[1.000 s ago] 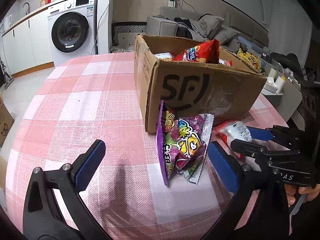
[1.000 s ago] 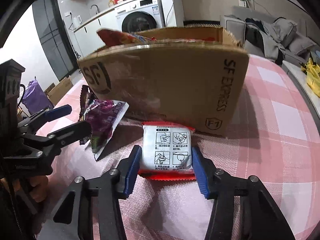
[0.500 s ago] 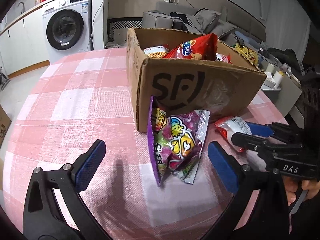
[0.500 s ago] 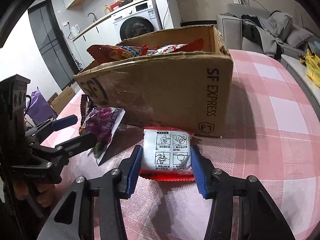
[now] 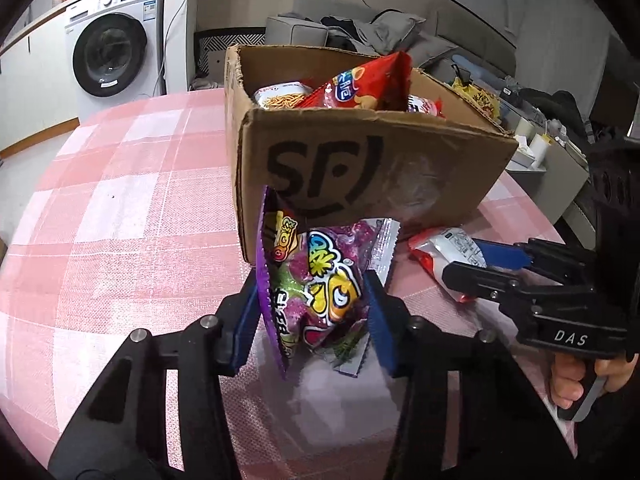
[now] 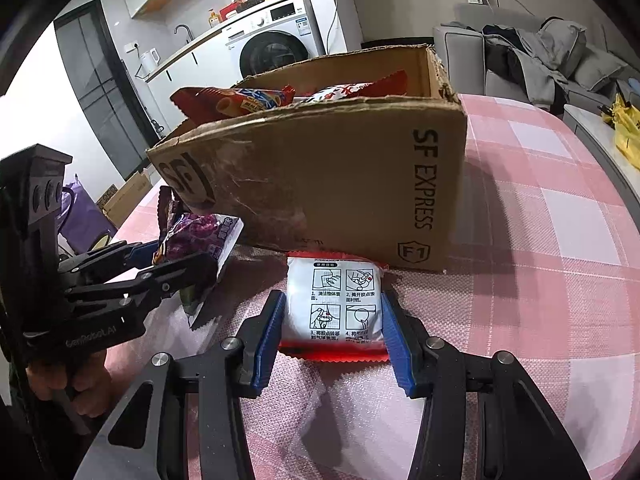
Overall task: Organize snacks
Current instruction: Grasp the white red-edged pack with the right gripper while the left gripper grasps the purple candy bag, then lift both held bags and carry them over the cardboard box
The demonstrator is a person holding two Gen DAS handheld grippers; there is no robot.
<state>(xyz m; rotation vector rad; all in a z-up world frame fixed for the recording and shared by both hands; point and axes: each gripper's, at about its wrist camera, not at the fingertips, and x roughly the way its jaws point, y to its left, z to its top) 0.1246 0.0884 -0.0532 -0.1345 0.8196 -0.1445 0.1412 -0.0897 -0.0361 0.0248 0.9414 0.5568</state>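
cardboard box (image 5: 372,168) printed with an sf logo sits open on the pink checked tablecloth (image 5: 120,208), already holding a red chip bag (image 5: 360,86) and a packet of noodle-like sticks (image 5: 280,94). leaning against its front wall is a purple candy bag (image 5: 316,284), and the left gripper (image 5: 312,316) is clenched on it, a blue pad pressed into each side so the foil crumples between them. just to the right, by the box's corner, a white-and-red sachet (image 6: 335,307) with four little instruction drawings lies flat on the cloth, its far edge touching or nearly touching the box (image 6: 340,184). the right gripper (image 6: 332,328) has its blue pads tight against both long edges of that sachet, grasping it; whether it is off the cloth i can't tell. the two tools stand side by side. behind the table are a white washing machine (image 5: 110,56) and a grey sofa (image 6: 532,60) piled with clothes.
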